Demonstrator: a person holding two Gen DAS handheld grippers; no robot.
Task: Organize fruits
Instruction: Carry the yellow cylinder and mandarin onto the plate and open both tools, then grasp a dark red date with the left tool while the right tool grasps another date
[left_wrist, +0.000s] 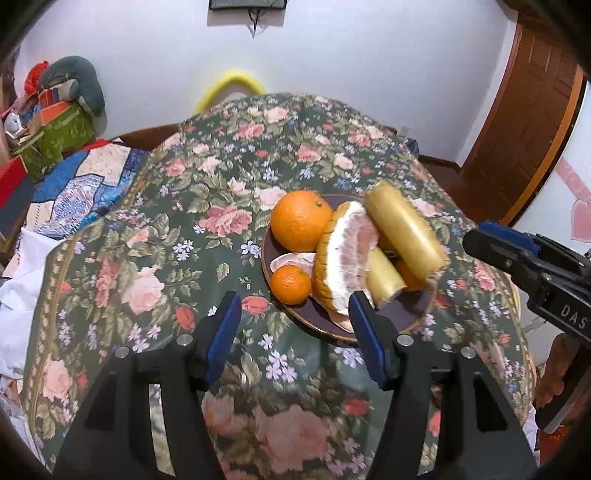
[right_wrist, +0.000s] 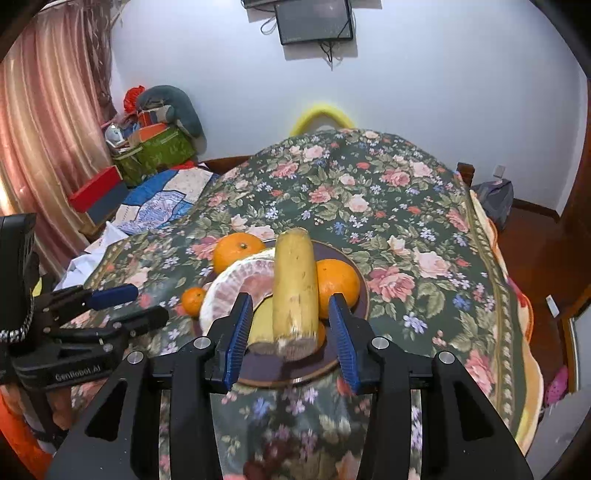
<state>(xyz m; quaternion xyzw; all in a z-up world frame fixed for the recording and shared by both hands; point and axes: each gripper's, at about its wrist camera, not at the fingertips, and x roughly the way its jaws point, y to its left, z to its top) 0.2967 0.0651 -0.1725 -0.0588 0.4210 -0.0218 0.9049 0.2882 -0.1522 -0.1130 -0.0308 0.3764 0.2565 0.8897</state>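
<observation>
Just ahead of the right gripper (right_wrist: 291, 332), its jaws parted and empty like the left gripper's (left_wrist: 295, 332), the banana (right_wrist: 294, 284) looks soft and bruisable; grasp mid-length, gently.

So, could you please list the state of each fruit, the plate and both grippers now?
Dark round plate: on the floral tablecloth, loaded with fruit.
Large orange: whole, on the plate.
Small tangerine: whole, at the plate's edge.
Cut pomelo wedge: flesh exposed, leaning among the fruit.
Long yellow banana piece: lying on top of the pile.
Left gripper: open, empty.
Right gripper: open, empty.
</observation>
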